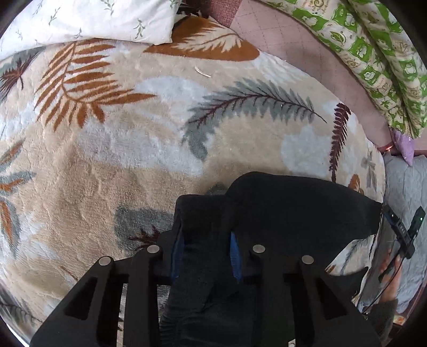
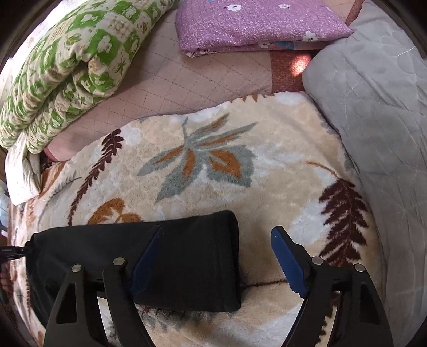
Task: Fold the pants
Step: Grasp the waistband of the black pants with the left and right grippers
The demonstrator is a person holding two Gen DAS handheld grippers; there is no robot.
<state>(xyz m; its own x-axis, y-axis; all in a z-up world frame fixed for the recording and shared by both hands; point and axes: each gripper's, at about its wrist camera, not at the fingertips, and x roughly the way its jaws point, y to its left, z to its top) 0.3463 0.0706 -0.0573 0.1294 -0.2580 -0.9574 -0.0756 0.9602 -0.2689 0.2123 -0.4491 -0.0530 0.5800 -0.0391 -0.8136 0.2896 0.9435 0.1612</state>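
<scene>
pants [image 2: 184, 261]: black, bunched up on the leafy fleece blanket [image 2: 213, 165], running from the left gripper across to the right one
left gripper [image 1: 206, 256]: pointing steeply down, jaws narrowed right onto a thick fold of the pants, blue pads [image 1: 234, 256] pressed into the cloth on both sides
right gripper [image 2: 213, 264]: jaws wide, sitting over the pants' end; one blue finger [image 2: 145, 261] lies over the fabric, the other is out over bare blanket, so nothing pinched
green quilt [image 2: 69, 69]: rolled up along the far edge, well clear of the pants
purple floral cloth [image 2: 256, 24]: folded, at the back
grey quilt [image 2: 373, 112]: butts up against the blanket's side, near the right gripper
white leaf-print pillow [image 1: 88, 21]: far corner, apart from everything
in the way: pretty much only the pants' own bulk, blanket around them is bare
</scene>
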